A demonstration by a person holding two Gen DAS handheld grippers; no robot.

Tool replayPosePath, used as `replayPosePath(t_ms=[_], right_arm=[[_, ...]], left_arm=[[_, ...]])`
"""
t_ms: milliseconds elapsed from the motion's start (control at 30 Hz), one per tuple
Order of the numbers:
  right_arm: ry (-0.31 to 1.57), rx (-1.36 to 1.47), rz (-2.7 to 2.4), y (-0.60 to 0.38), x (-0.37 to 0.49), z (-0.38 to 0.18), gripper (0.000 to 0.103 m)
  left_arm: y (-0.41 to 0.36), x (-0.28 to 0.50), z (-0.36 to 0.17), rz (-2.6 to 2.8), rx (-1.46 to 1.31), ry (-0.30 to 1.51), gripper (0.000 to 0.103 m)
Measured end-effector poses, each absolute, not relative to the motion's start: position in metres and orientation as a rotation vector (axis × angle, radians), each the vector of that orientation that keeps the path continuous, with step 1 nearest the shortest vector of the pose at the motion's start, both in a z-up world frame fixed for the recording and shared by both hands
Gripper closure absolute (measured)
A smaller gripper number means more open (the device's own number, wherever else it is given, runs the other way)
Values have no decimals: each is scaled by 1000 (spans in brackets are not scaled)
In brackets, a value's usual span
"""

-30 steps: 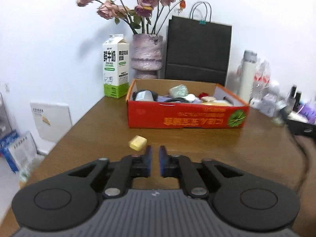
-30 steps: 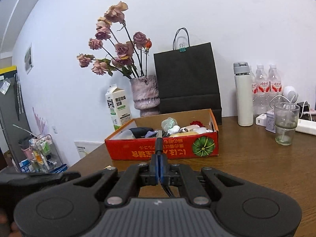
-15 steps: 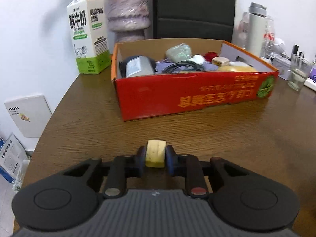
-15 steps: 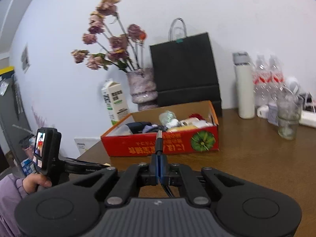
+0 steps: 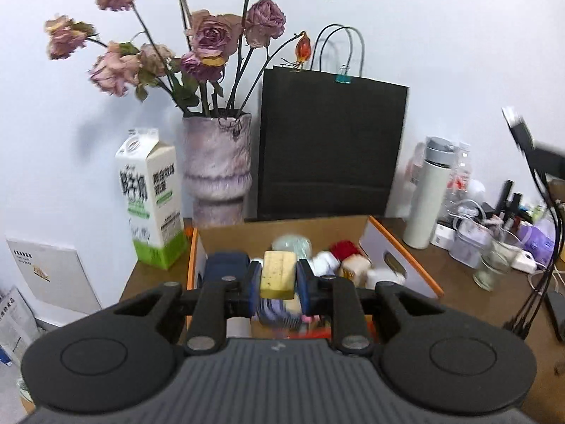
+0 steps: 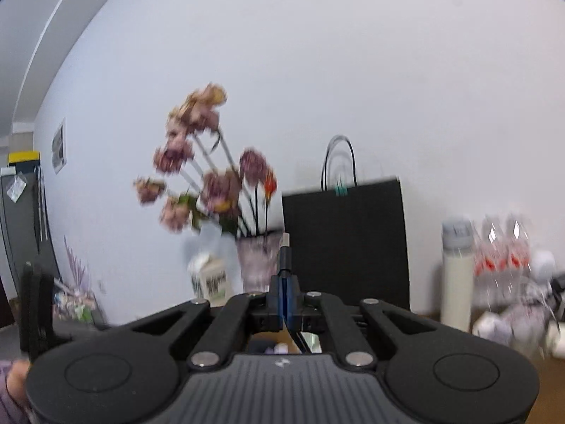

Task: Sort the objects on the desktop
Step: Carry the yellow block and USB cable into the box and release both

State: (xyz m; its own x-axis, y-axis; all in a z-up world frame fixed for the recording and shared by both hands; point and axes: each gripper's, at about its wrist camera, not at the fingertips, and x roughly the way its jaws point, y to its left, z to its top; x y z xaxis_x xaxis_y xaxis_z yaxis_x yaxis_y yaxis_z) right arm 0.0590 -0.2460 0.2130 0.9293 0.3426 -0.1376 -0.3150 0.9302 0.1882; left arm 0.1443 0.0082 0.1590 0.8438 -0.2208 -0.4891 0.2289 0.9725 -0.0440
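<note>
**White wall, brown worktop, one yellow block held over the box**

White wall runs behind a brown wooden worktop [image 5: 459, 293] crowded along its back edge. The left gripper [image 5: 278, 281] has its blue-padded fingers [image 5: 252, 284] closed on a small pale yellow block [image 5: 278, 274], held upright between the pads and lifted above the open cardboard box [image 5: 402, 265]. The box has an orange rim and brown inner walls. Inside it lie a dark blue case [image 5: 226, 265], a pale green bundle [image 5: 292, 243], something red and fuzzy [image 5: 344, 249] and several white and cream pieces; the items nearest the camera are blurred.

Just left of the box stands a white and green milk carton [image 5: 152, 208]. Behind the box, a mottled pink vase [image 5: 217, 169] holds dried roses [image 5: 208, 35], and a black paper bag [image 5: 332, 148] with cord handles and a teal clip leans against the wall. To the right are a white flask with a grey lid [image 5: 425, 199], a clear glass [image 5: 494, 265], cables and small clutter.

The right gripper [image 6: 284, 291] is raised, its view blurred; its fingers are pinched narrowly on a dark cable plug [image 6: 284, 256] whose metal tip points up, the cord trailing down between them. Beyond it show the same roses [image 6: 212, 176], bag [image 6: 346, 240] and flask [image 6: 457, 275].
</note>
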Motion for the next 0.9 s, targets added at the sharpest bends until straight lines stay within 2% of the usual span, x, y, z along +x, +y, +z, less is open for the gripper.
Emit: replayPosePath(t_ms=[100,200,400,600,900], right_arm=[[208,182,323,-244,115,232,102],[299,190,317,-241,175,228,102],[560,143,224,-229,275,152,102],[671,159,129,-235,323,94,102],[795,47,0,-228,346,57,100]], left_arm=[[-3,186,159,-205,2,580,81],[-11,226,140,-200,-14,678,81],[-16,283,85,-169,-47,836,81],[-17,306,54,-162,-43,900,81],[-22,310,43,-170,-10,932,80]])
